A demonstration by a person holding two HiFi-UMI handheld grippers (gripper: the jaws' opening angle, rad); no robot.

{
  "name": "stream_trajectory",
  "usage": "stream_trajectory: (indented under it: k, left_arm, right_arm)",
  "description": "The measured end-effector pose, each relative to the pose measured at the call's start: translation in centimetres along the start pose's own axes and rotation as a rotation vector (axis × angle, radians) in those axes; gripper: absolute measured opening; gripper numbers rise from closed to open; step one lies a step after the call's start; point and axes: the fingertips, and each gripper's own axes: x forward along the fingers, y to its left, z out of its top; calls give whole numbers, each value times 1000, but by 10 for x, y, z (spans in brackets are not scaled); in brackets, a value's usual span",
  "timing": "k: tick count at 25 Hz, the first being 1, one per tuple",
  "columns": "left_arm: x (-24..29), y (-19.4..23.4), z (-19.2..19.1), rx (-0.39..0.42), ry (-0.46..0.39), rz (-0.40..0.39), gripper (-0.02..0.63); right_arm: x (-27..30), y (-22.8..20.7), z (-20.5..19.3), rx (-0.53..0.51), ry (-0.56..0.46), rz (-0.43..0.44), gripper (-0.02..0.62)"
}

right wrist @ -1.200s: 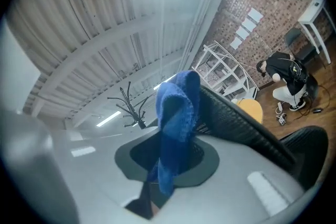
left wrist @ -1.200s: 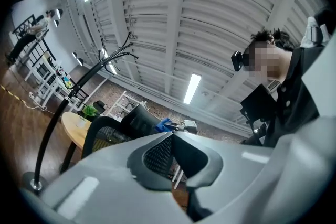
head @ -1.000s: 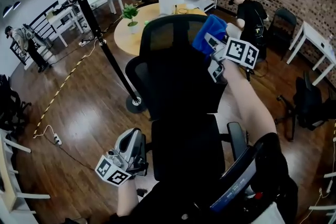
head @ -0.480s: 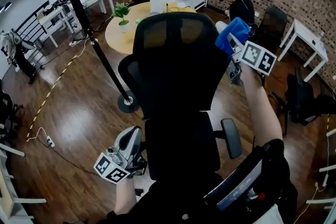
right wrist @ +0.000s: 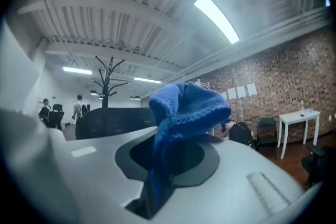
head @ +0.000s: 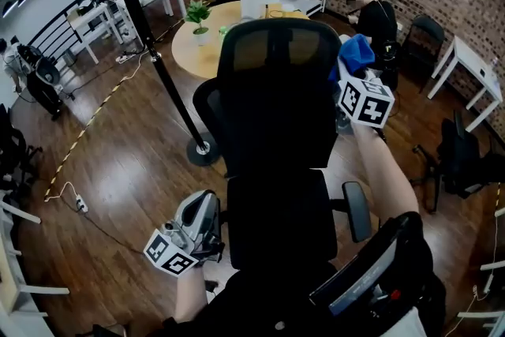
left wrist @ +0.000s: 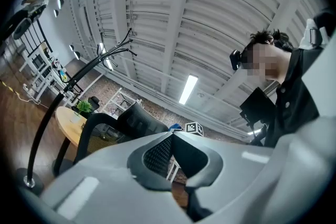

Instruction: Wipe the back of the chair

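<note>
Right gripper (right wrist: 169, 168): fingers (right wrist: 79, 165) are closed on one blue cloth (right wrist: 186, 107). We see the cloth pinched low between them. Its free end is bunched up and stands above the fingertips.

In the head view the cloth (head: 356, 53) sits just past the right gripper (head: 348, 73), at the upper right edge of the chair (head: 276, 114) back. We cannot tell whether cloth and mesh touch. In the right gripper view the chair's dark back (right wrist: 107, 120) shows just left of the cloth.

Left gripper (left wrist: 172, 135): fingers are closed on each other, with nothing between them. In the head view the left gripper (head: 207, 209) is held low beside the left front of the chair seat, well apart from the chair back.

Count:
- cloths: 1
- chairs at the grippers: 1 (black, mesh back, two armrests)
- grippers: 2, each with one marker cube

Beyond the chair back we note one round tabletop (head: 197, 51) carrying one potted plant (head: 196, 15). One coat stand (head: 154, 51) is off the chair's left side. One seated person (head: 377, 10) is beyond the chair's right side.
</note>
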Motion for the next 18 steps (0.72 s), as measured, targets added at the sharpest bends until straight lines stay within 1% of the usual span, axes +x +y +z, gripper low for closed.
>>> stream_trajectory:
  k: [2,4,6,8,12,15,18]
  left_arm:
    - [-7,2,3,6,-3,26,0]
    - [-15,5,5,12,-11,54,0]
    - [-24,6,8,18,-22,80,0]
    - [-33,6,12,27,-31,104,0]
    - [-54,7,21,48,-55,168,0]
    - [-69,6,26,64,-75,212,0]
    - [-85,4,29,78,-87,256,0]
  right_arm:
    - [11,20,-9,-56,26,49,57]
    - [24,46,-27,-76,88,121,57]
    - [37,68,-43,-88,126,159,57]
    - [46,90,-55,-94,130,188,58]
    - [59,143,-75,-130,137,290,58]
    - [65,177,-85,-177,130,354,58]
    - [64,207,-90,-180,115,412,58]
